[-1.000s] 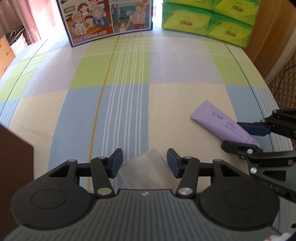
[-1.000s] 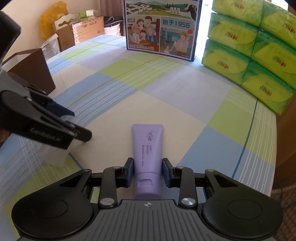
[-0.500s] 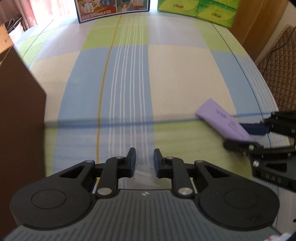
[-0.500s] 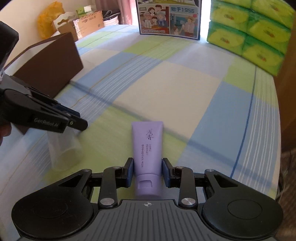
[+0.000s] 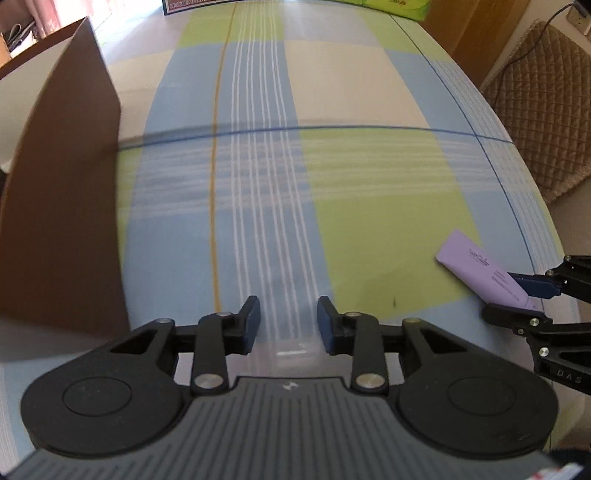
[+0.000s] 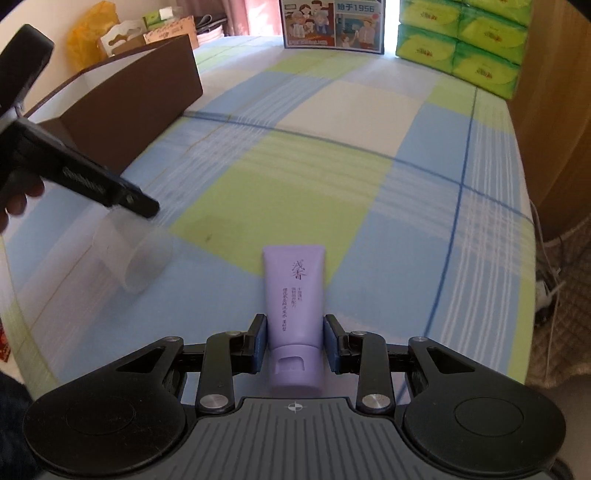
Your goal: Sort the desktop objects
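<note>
My left gripper (image 5: 289,314) has a clear plastic cup (image 5: 291,349) between its blue pads, and its jaws are opening a little. In the right wrist view the cup (image 6: 138,258) hangs tilted above the checked tablecloth (image 6: 332,177) from the left gripper (image 6: 142,206), so it is still gripped. My right gripper (image 6: 294,328) is shut on a purple tube (image 6: 293,288) near its cap end, held off the cloth. The left wrist view shows the tube (image 5: 476,269) at the far right in the right gripper (image 5: 524,295).
A brown open box (image 5: 62,184) stands close on the left, also seen in the right wrist view as the brown box (image 6: 136,96). Green tissue packs (image 6: 476,40) and a picture carton (image 6: 332,22) stand at the far end. A quilted chair (image 5: 546,110) is beside the table's right edge.
Both grippers have drawn back along the table with their loads. The brown box now looms large on the left. The left jaws closed on the cup, then widened slightly.
</note>
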A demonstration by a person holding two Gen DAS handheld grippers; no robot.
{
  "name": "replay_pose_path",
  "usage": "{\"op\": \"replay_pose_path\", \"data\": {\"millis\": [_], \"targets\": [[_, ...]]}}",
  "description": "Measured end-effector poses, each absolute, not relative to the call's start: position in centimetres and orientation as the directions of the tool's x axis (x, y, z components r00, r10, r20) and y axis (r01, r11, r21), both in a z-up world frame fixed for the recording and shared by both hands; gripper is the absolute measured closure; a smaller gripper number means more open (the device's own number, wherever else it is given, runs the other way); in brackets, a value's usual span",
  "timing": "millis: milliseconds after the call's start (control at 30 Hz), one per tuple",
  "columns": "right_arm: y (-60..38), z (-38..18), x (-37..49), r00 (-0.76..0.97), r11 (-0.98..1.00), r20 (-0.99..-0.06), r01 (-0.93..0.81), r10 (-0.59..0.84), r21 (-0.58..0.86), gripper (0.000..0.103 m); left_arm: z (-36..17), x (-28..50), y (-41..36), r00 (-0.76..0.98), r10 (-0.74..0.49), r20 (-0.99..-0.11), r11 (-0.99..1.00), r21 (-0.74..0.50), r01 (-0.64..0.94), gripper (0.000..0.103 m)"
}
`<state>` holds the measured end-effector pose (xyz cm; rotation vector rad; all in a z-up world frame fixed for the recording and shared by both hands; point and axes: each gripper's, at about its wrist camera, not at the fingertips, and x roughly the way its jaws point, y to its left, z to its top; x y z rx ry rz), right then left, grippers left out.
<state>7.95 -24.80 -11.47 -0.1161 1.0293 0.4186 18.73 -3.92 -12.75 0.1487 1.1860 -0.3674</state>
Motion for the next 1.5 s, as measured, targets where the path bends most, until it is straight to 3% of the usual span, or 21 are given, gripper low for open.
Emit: {"op": "replay_pose_path", "data": {"millis": [67, 233, 400, 500, 800, 867, 1000, 1200, 1400, 1500], "targets": [[-25.3, -11.3, 7.1, 0.443, 0.919, -0.852, -0.382, 0.278, 0.101, 0.073, -12.2, 18.1, -3.1, 0.335, -0.206, -0.919, 0.925, -0.072, 0.373, 0.07], [-26.0, -11.1, 5.3, 0.438, 0.928, -0.862, -0.362, 0.257, 0.093, 0.073, -10.1, 16.3, -2.1, 0.374, -0.251, -0.893, 0.861, -0.029, 0.507, 0.046], [-26.5, -10.9, 3.1, 0.442, 0.944, -0.866, -0.314, 0.234, 0.095, 0.073, -9.1, 13.8, -2.5, 0.363, -0.303, -0.881, 0.683, 0.065, 0.727, 0.035], [-26.6, -10.8, 2.1, 0.446, 0.954, -0.868, -0.284, 0.219, 0.095, 0.073, -9.2, 13.0, -3.2, 0.308, -0.346, -0.886, 0.59, 0.049, 0.806, 0.029], [-26.9, -10.5, 0.4, 0.467, 0.976, -0.864, -0.184, 0.188, 0.112, 0.073, -12.5, 12.2, -6.4, 0.268, -0.324, -0.907, 0.44, 0.107, 0.892, 0.029], [-26.8, -10.5, 0.3, 0.473, 0.979, -0.862, -0.169, 0.18, 0.112, 0.073, -13.0, 12.5, -6.6, 0.27, -0.309, -0.912, 0.46, 0.105, 0.882, 0.034], [-26.5, -10.5, 0.5, 0.483, 0.982, -0.858, -0.152, 0.174, 0.114, 0.073, -13.5, 14.2, -6.4, 0.251, -0.284, -0.925, 0.659, 0.002, 0.752, 0.055], [-25.9, -10.8, 1.6, 0.506, 0.981, -0.846, -0.17, 0.171, 0.096, 0.064, -13.2, 14.6, -5.3, 0.274, -0.303, -0.913, 0.846, -0.125, 0.519, 0.056], [-24.8, -11.3, 2.4, 0.521, 0.972, -0.844, -0.236, 0.129, 0.002, 0.063, -13.2, 14.5, -7.0, 0.339, -0.214, -0.916, 0.843, 0.002, 0.538, 0.053], [-24.8, -11.3, 2.2, 0.508, 0.969, -0.852, -0.248, 0.13, 0.0, 0.065, -13.1, 14.7, -7.0, 0.342, -0.211, -0.916, 0.848, 0.002, 0.53, 0.055]]}}
